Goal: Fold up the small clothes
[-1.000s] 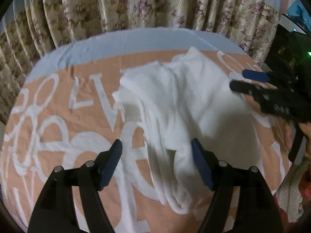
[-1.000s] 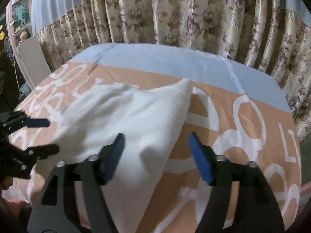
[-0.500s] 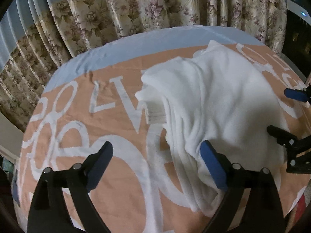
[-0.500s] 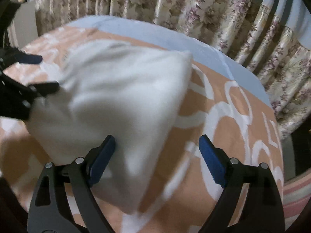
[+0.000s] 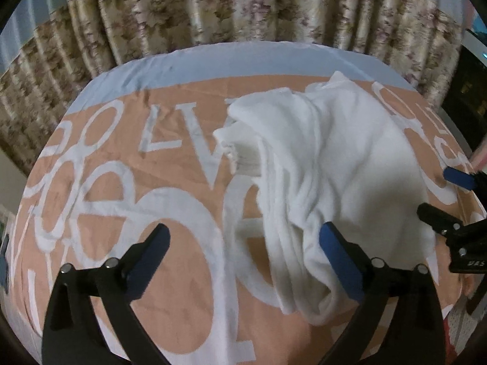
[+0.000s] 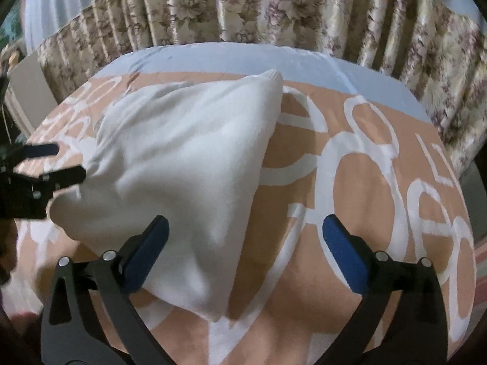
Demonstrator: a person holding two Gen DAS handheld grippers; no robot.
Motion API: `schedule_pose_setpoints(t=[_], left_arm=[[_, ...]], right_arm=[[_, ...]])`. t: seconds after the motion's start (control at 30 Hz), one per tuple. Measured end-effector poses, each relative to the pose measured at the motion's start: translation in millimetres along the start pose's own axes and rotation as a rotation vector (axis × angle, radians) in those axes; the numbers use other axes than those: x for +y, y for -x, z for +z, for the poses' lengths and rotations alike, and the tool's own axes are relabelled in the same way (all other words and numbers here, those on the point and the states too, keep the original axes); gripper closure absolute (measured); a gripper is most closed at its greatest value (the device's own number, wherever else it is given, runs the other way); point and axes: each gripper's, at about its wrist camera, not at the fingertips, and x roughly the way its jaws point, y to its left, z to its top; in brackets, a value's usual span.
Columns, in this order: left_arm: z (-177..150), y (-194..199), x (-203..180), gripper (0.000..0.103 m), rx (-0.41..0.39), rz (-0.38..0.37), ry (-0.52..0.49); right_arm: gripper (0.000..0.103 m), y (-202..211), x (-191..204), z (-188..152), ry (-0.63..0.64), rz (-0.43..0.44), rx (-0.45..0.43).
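Observation:
A white garment (image 5: pixel 328 167) lies folded over in a rumpled heap on the orange bedsheet (image 5: pixel 127 200) with white letters. In the right wrist view it (image 6: pixel 182 176) shows as a smooth slanted fold. My left gripper (image 5: pixel 243 248) is open and empty, hovering over the garment's near left edge; its right finger is above the cloth. My right gripper (image 6: pixel 243 240) is open and empty over the garment's near right edge. Each gripper shows in the other's view: the right one (image 5: pixel 441 197) by the garment's right side, the left one (image 6: pixel 51 161) by its left side.
Floral curtains (image 5: pixel 243 9) hang behind the bed. A pale blue band (image 5: pixel 213 60) of sheet runs along the far edge. Dark equipment (image 5: pixel 468 91) stands at the right. The bed's right edge (image 6: pixel 474 255) drops off near the right gripper.
Both grippers have drawn back from the garment and stayed open. The garment stays folded on the sheet, and the views have swung a little.

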Motion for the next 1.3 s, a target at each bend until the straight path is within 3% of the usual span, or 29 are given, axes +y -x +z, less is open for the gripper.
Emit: schedule_pose_setpoints(t=[0.13, 0.37, 0.5, 0.7, 1.07, 1.3], left_arm=[[-5.5, 8.8, 0.2, 0.002, 0.007, 0.061, 0.038], [-13.0, 45.8, -9.3, 0.002, -0.054, 0.059, 0.007], [-15.0, 73.7, -26.3, 0.002, -0.105, 0.158, -0.050], [-10.6, 118.9, -27.7, 0.002, -0.163, 0.092, 0.002], [-2.5, 182.0, -17.0, 0.002, -0.261, 0.119, 0.091], [-1.6, 195.1, -18.7, 0.002, -0.299, 0.141, 0.092]], right_arm=[[0.003, 10.3, 2.7, 1.8, -0.068, -0.071, -0.016], [0.003, 46.1, 14.8, -2.6, -0.176, -0.106, -0.086], [0.003, 70.6, 22.9, -6.0, -0.208, -0.120, -0.101], [0.003, 115.0, 37.2, 2.9, -0.180, -0.154, -0.147], [0.003, 167.8, 45.7, 6.0, -0.176, -0.198, -0.189], [0.003, 184.9, 44.4, 8.6, -0.198, -0.217, -0.250]])
